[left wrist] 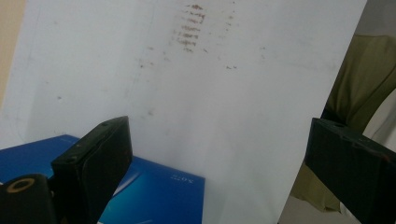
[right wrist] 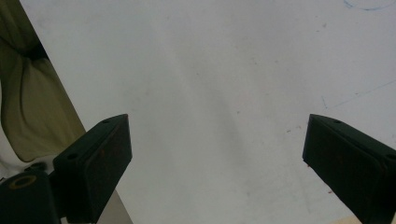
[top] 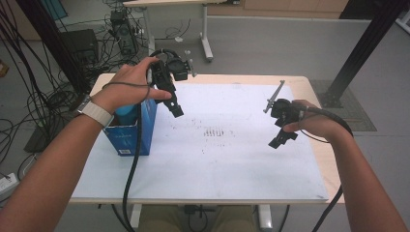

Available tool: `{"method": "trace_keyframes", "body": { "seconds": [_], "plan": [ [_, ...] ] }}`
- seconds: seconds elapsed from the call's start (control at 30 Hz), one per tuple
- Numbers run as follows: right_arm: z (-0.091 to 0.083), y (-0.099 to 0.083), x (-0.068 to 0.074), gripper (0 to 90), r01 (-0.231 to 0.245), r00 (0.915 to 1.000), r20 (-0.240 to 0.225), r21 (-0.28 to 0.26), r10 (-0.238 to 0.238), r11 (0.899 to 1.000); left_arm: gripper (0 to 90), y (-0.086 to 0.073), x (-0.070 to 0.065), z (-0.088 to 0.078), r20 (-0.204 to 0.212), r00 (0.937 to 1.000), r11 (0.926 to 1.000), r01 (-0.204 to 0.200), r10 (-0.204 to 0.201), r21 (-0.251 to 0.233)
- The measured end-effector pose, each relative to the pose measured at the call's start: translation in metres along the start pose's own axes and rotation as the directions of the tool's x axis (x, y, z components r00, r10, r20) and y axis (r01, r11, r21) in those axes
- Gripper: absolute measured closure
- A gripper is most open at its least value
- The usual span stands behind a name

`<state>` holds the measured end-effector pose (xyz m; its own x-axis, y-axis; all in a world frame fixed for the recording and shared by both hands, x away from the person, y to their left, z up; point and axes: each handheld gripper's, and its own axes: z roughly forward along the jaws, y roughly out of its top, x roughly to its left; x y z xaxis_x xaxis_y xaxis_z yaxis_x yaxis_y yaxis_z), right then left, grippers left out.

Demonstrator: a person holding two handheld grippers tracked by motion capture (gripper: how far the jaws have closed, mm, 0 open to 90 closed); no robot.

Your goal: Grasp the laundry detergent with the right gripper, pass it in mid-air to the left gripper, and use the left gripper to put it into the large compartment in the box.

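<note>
The left gripper [top: 175, 110] hung just above and to the right of the blue box [top: 129, 131], which stood upright on the white sheet [top: 232, 159] near the desk's [top: 309, 84] left edge. A light-blue item [top: 126, 110] sat inside the open top. Its fingers [left wrist: 95, 158] were spread wide with nothing between them, the box top showing below them in the left gripper view. The right gripper [top: 278, 140] hovered well apart on the right, over bare sheet, its fingers [right wrist: 98, 158] also released and empty. The step in hand looked like an approach to the box. The next move likely called for shifting the left gripper left over the opening, then lowering it around the item inside.
</note>
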<state>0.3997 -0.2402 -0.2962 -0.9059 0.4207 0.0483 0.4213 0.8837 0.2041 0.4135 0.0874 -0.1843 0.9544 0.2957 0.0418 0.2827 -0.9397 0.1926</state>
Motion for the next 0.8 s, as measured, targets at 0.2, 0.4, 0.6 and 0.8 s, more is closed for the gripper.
{"method": "trace_keyframes", "body": {
  "seconds": [0.2, 0.4, 0.6, 0.8],
  "plan": [
    [-0.0004, -0.0011, 0.0025, 8.0, -0.004, 1.0000, -0.003, -0.004, 0.004, 1.000, 8.0, 0.0019, -0.0037, 0.0063, 0.011, 0.9999, 0.9999, -0.012, 0.012, 0.012],
    [-0.0016, -0.0017, 0.0046, 8.0, -0.009, 1.0000, 0.002, -0.003, 0.009, 1.000, 8.1, 0.0025, -0.0058, 0.0069, 0.010, 0.9998, 0.9998, -0.017, 0.017, 0.006],
    [-0.0046, -0.0013, 0.0056, 8.0, -0.012, 0.9999, 0.007, -0.010, 0.012, 1.000, 8.3, 0.0037, -0.0066, 0.0082, 0.011, 0.9997, 0.9998, -0.021, 0.021, 0.005],
    [-0.0036, -0.0012, 0.0060, 8.0, -0.011, 0.9999, 0.004, -0.009, 0.011, 1.000, 8.3, 0.0043, -0.0079, 0.0096, 0.006, 0.9998, 0.9998, -0.021, 0.021, 0.006]
  ]
}}
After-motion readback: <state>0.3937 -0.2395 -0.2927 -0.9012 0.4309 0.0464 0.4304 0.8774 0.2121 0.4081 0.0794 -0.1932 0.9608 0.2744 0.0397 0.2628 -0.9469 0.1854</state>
